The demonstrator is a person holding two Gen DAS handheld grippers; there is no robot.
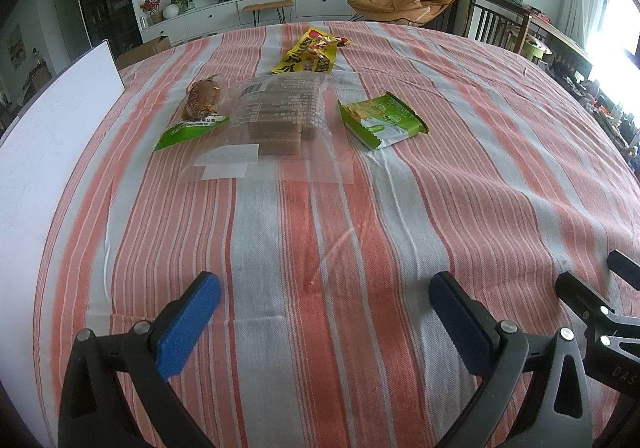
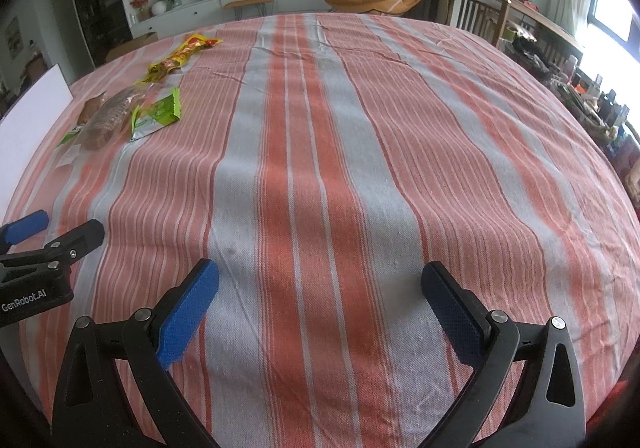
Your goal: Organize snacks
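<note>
Your left gripper [image 1: 325, 290] hangs low over the striped tablecloth [image 1: 360, 216] with its blue-padded fingers [image 1: 188, 324] spread wide and nothing between them. Your right gripper [image 2: 320, 282] is in the same state: jaws wide apart, empty, over bare cloth. The two tools sit side by side at the near edge of the table; the right one shows at the right border of the left wrist view, and the left one at the left border of the right wrist view.

The snacks lie in a loose cluster well ahead of your left gripper, and far to the left of your right one. Nearest is a clear plastic bag [image 1: 272, 136] lying flat, holding brown cake slices [image 1: 276, 130] stacked toward its far half, with white labels on its near end. Touching its left edge is a green-ended wrapper with a brown bread roll [image 1: 200, 102] inside. Just beyond the clear bag lies a yellow snack packet [image 1: 310, 56] with red print, its far end crumpled. To the right of the bag, apart from it, is a green and white cracker packet [image 1: 380, 120], sealed and slightly tilted.

A white board [image 1: 52, 136] stands along the table's left edge.
</note>
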